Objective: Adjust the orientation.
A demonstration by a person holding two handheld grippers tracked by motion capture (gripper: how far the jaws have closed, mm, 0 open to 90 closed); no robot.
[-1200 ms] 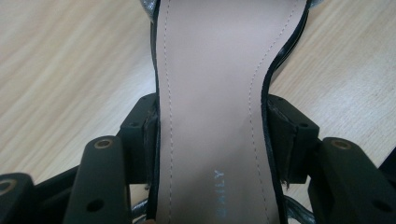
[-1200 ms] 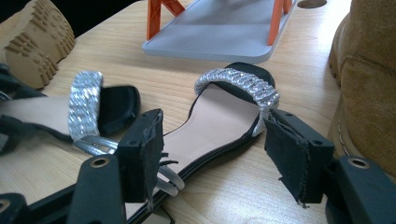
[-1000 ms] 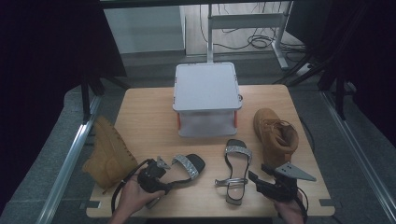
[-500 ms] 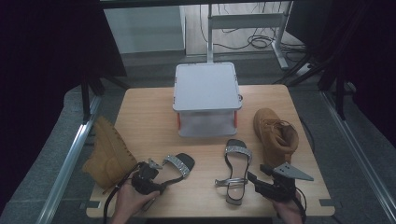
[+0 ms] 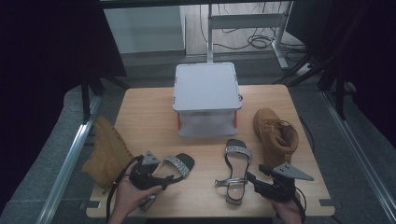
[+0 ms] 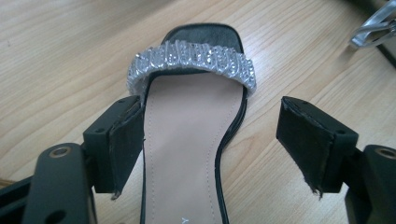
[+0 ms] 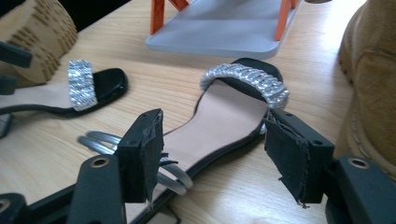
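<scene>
The left gripper (image 5: 161,179), low in the left of the high view, has just been opening its fingers (image 6: 122,144), and in the left gripper view they now stand wide on either side of the left sandal (image 6: 189,135) with a clear gap at the right pad, though the left pad sits so close to the sole edge that contact there is hard to rule out. A second ago that sandal lay a little farther right and more across the desk; it now rests flat with its rhinestone strap toward the upper middle of the frame, so it looks as if it has been set down and let go. The right gripper (image 5: 254,179), at the lower right, has its fingers wide apart astride the heel end of the right sandal (image 5: 235,175), not pressing on it; a grasp there seems the likely next step. Around them on the desk (image 5: 149,116) stand a grey step stool (image 5: 206,95) with orange legs at centre top, a tan boot (image 5: 276,135) just beside the right sandal, and a second tan boot (image 5: 108,154) at the left edge. The right boot crowds any move rightward.
</scene>
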